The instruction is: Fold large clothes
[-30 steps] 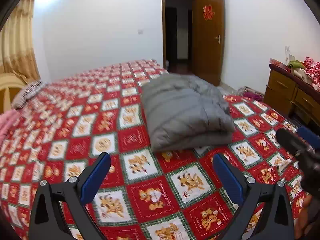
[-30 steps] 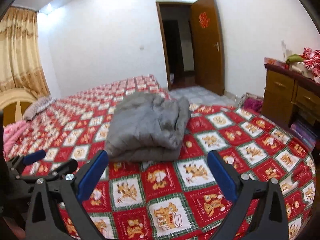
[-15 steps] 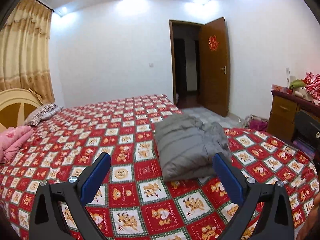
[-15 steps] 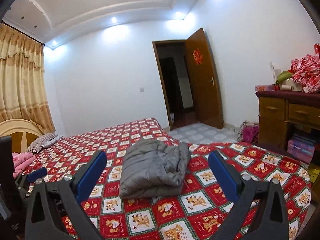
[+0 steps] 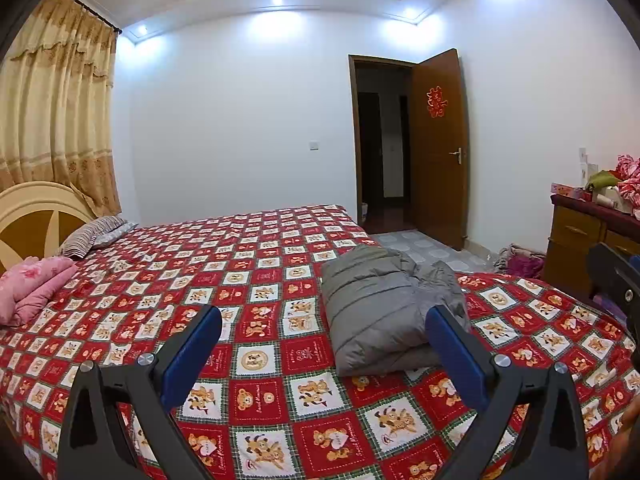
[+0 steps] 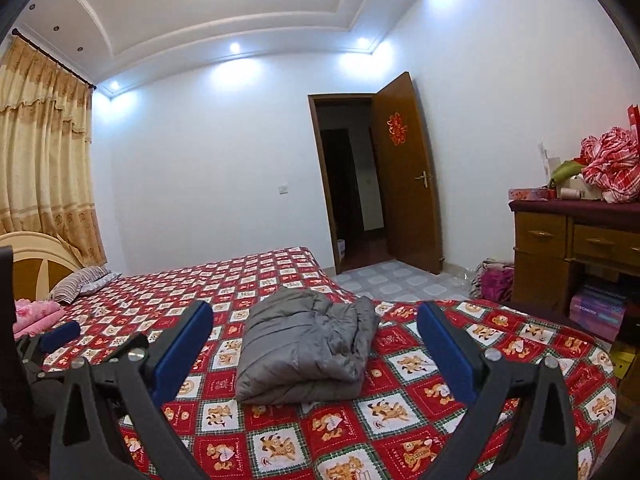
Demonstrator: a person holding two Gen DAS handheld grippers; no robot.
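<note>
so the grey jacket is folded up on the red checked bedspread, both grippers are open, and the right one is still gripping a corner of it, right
Not quite. The right gripper grips nothing: the right wrist view shows its fingers spread wide, clear of the grey jacket. The rest holds: the jacket lies folded on the red checked bedspread, and the left gripper is open too.

The dresser (image 5: 580, 240) is cut off by the right edge.

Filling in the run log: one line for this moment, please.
phase: fold done | grey padded jacket: folded bundle on bed | left gripper: open, clear | right gripper: open, clear
</note>
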